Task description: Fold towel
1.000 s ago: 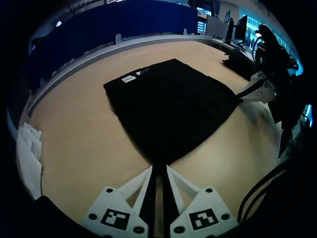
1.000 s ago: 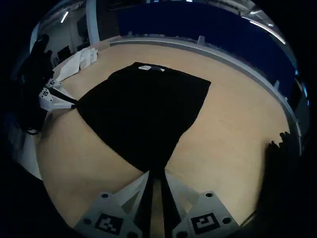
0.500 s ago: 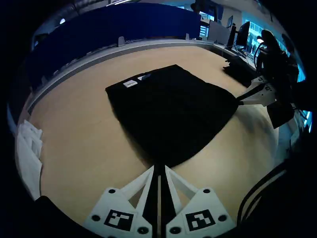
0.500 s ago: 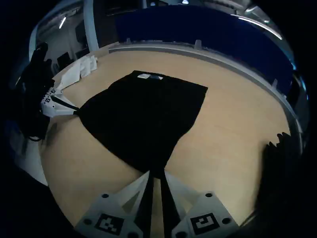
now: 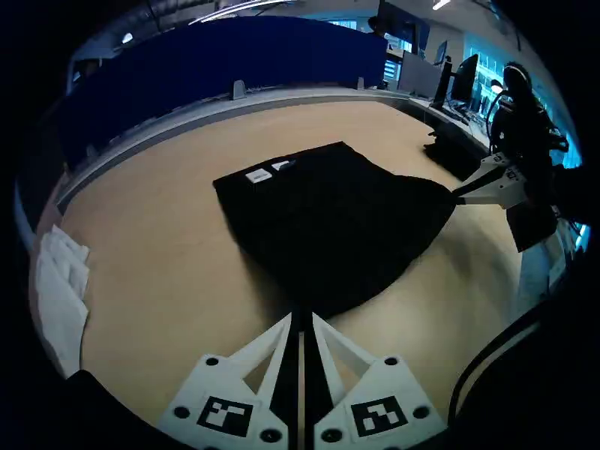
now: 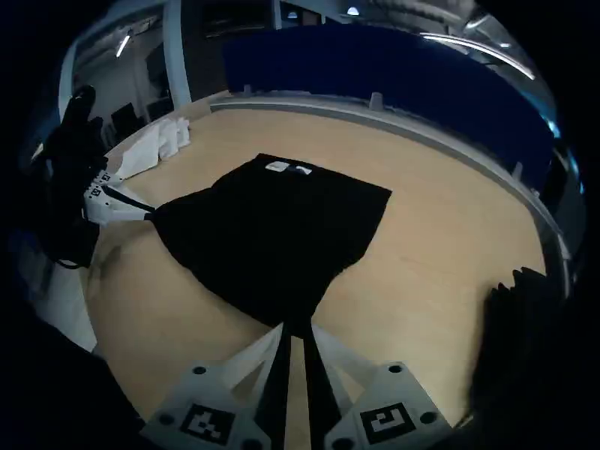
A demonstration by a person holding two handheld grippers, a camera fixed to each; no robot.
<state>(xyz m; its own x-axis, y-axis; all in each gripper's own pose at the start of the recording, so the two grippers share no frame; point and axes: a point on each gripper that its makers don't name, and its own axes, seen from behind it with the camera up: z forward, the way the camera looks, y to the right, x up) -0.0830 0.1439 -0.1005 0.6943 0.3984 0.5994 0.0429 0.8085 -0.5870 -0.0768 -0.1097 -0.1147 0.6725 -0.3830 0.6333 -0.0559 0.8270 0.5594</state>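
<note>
The black towel lay spread on the wooden surface, with two small white labels at its far edge. Its two near corners were each pinched in a gripper. In the left gripper view, the left gripper had its fingers drawn narrow, almost together, on one corner of the cloth. The right gripper showed farther off at the right of that view, its tips at the other corner and a dark-gloved hand behind it. In the right gripper view, that gripper's own fingers were likewise closed narrow on their corner. A stack of white cloths sat near the surface's left edge, well apart from the towel. A blue partition ran behind the surface, and monitors stood at the far right.
</note>
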